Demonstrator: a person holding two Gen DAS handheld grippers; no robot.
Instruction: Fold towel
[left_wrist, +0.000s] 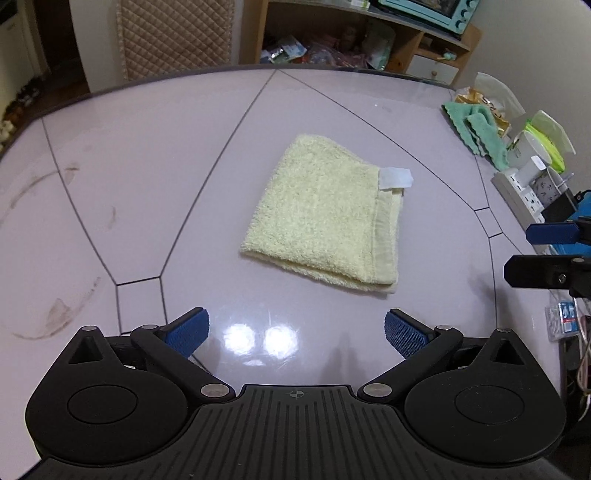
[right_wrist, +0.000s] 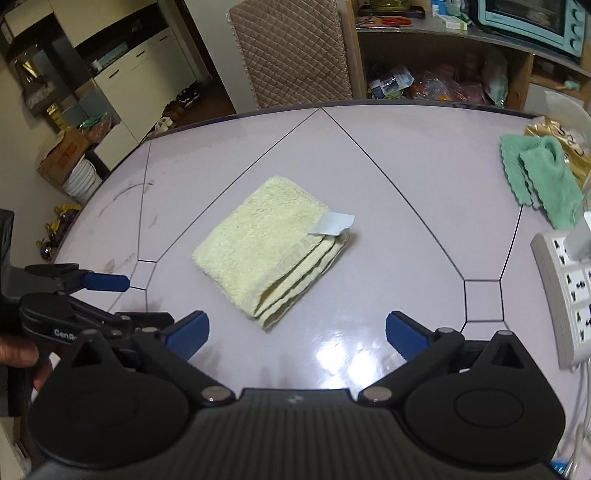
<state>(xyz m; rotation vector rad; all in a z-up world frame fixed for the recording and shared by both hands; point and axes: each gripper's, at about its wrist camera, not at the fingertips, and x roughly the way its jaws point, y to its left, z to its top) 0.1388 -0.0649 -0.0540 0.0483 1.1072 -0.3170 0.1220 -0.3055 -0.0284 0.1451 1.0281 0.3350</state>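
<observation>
Towel (left_wrist: 325, 214) folded at 12 o'clock on table (left_wrist: 147, 184); your left gripper (left_wrist: 297, 332) and right gripper (right_wrist: 297, 332) both released, holding nothing.

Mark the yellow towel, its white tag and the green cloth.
yellow towel (left_wrist: 317, 210): left wrist view, middle of top layer.
white tag (right_wrist: 332, 223): right wrist view, centre of tag.
green cloth (right_wrist: 543, 181): right wrist view, middle of cloth.

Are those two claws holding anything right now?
No. The left gripper and right gripper are open and empty; the towel lies folded on the table, untouched.
</observation>
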